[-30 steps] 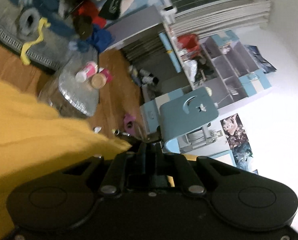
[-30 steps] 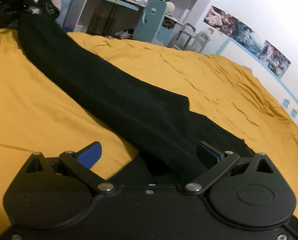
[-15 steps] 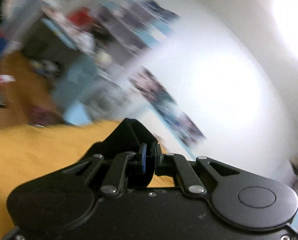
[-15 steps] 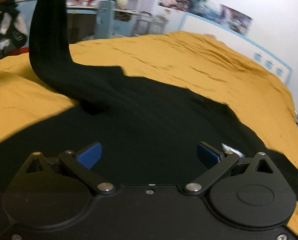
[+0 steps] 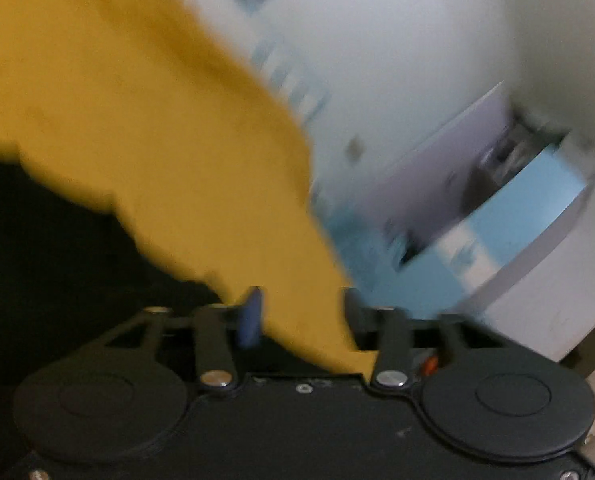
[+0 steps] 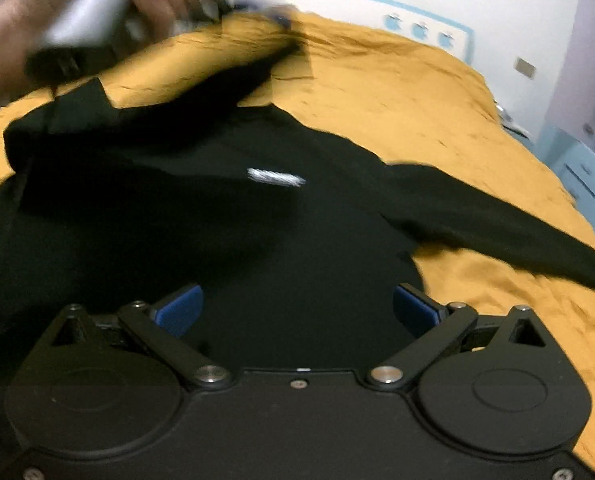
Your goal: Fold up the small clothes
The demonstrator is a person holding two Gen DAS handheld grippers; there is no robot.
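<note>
A black long-sleeved top point(image 6: 225, 216) with a small white mark point(image 6: 275, 177) lies spread on the mustard bedspread point(image 6: 397, 92). One sleeve point(image 6: 497, 228) stretches out to the right; the other sleeve point(image 6: 201, 96) lies folded across the top's upper left. My right gripper point(image 6: 297, 304) hovers open over the top's body, its blue pads point(image 6: 179, 312) wide apart and empty. In the blurred left wrist view my left gripper point(image 5: 301, 300) has its jaws opening, with only the bedspread point(image 5: 145, 112) behind the gap and black cloth point(image 5: 57, 256) at the left.
A person's hand point(image 6: 109, 8) holding the other gripper is blurred at the upper left of the right wrist view. A white and blue headboard point(image 6: 417, 28) runs behind the bed. Blue and white furniture point(image 5: 517, 216) stands beyond the bed's edge.
My left gripper swung fast across the bed with the black sleeve pinched, and its jaws have now parted with no cloth between them. The raised sleeve now lies on the top. My right gripper shifted over the body.
</note>
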